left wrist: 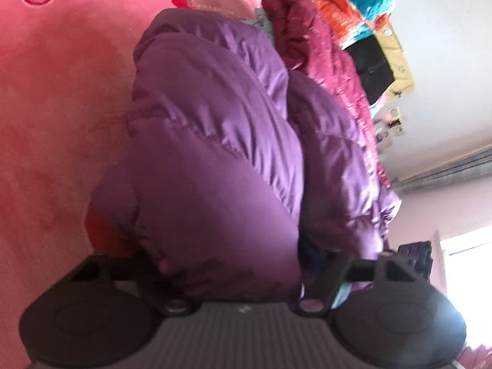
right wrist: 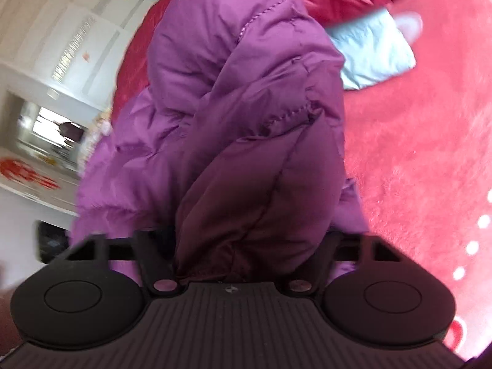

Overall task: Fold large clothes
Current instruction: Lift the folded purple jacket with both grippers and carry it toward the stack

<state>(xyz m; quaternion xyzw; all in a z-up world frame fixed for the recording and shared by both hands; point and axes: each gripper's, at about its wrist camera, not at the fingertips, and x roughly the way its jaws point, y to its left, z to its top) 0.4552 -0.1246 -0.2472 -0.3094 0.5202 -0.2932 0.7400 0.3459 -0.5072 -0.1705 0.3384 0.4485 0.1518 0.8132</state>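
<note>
Right gripper (right wrist: 246,246): nearest the lens; a thick wad of the purple puffer jacket (right wrist: 246,98) fills the space between its jaws, so we read it as clamped on the jacket.
Left gripper (left wrist: 227,264): likewise buried in purple padding; we read it as clamped on the jacket too, though the fingertips are hidden.
Jacket, place: bunched on the pink bed cover (left wrist: 61,123), running away from both grippers toward a maroon coat (left wrist: 310,40) behind it.
Jacket, look: glossy quilted shell, stitched channels, puffy and slippery; motion blur softens detail.
Step, our judgement: carrying a held edge over to fold.
Technique: we should keep both grips level and lay the fold flat, then press out air.
</note>
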